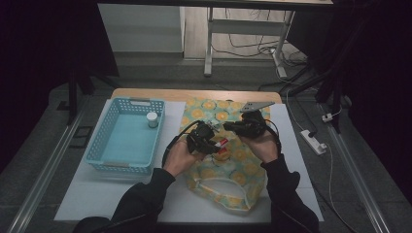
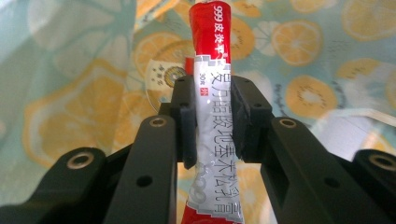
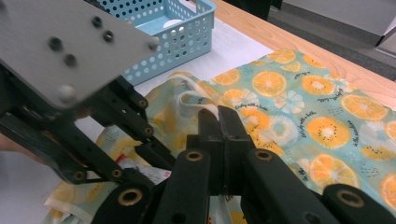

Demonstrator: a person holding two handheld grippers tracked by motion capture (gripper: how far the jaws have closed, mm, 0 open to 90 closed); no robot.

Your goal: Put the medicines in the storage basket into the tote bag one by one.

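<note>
The red-and-silver sachet [image 2: 212, 116] is clamped crosswise in the left claw [image 2: 212, 121]: its long axis runs straight out along the claw's own line, the red top end sticking well past the pads and the lower end trailing back between the black arms. It hangs just above the orange-print bag [image 1: 228, 160], which lies flat on the surface with its mouth toward the person.

The right claw [image 3: 218, 126] is pressed together on the bag's white drawstring or hem [image 3: 196, 100] — it seems to be lifting the fabric there, though I can't tell how much cloth is caught.

The blue basket [image 1: 126, 136], with a small white-capped jar [image 1: 152, 119] inside, sits well to the left of the bag — on the left claw's side, so that hand is the nearer one. If the sachet is meant for the basket, the carry would go leftward across the bag's edge.
</note>
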